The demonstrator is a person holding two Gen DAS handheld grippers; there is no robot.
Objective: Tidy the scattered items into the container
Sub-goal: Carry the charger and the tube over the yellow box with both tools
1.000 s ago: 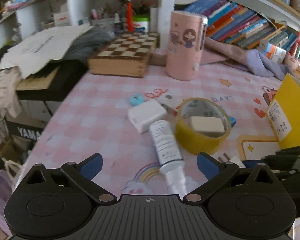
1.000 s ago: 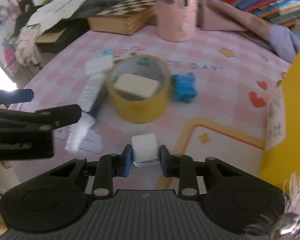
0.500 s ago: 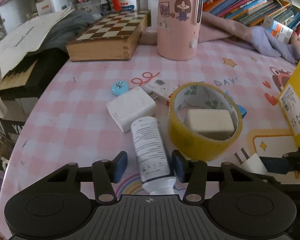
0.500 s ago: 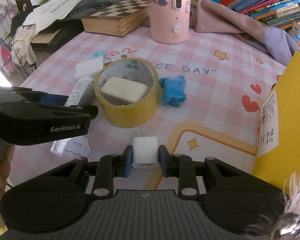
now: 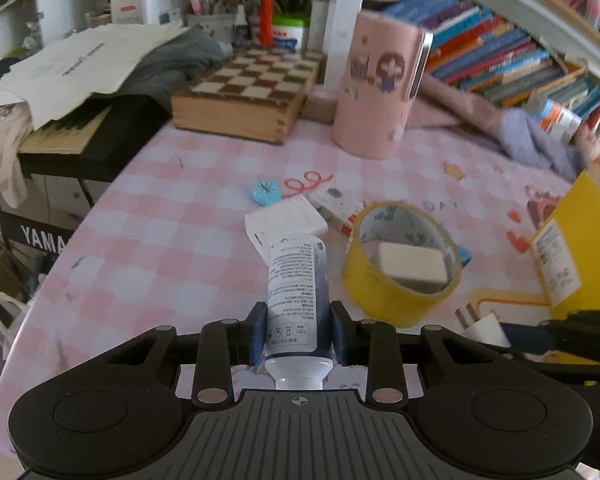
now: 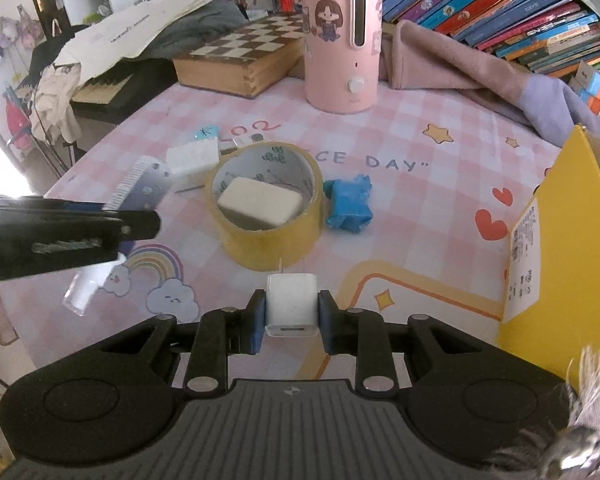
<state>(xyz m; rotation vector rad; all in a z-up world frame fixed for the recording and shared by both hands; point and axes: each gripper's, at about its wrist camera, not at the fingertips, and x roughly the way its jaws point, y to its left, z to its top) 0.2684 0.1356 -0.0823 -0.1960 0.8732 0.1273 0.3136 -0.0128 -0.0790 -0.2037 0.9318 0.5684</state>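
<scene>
My left gripper (image 5: 298,332) is shut on a dark spray bottle (image 5: 298,284) with a white label, held above the pink checked table; it also shows in the right wrist view (image 6: 140,188). My right gripper (image 6: 291,316) is shut on a small white plug charger (image 6: 291,300), lifted off the table. A yellow tape roll (image 6: 266,204) with a white eraser block (image 6: 260,202) inside lies ahead. A white adapter (image 5: 286,222), a blue round item (image 5: 266,192) and a crumpled blue piece (image 6: 350,204) lie around it. The yellow box container (image 6: 564,240) stands at the right.
A pink humidifier (image 6: 342,36) and a wooden chess box (image 6: 244,56) stand at the back. A pink-purple cloth (image 6: 480,72) and rows of books (image 6: 520,4) lie behind right. A keyboard with papers (image 5: 68,120) sits off the table's left edge.
My left gripper has closed on the spray bottle and lifted it off the table. My right gripper keeps the charger and has risen a little.
</scene>
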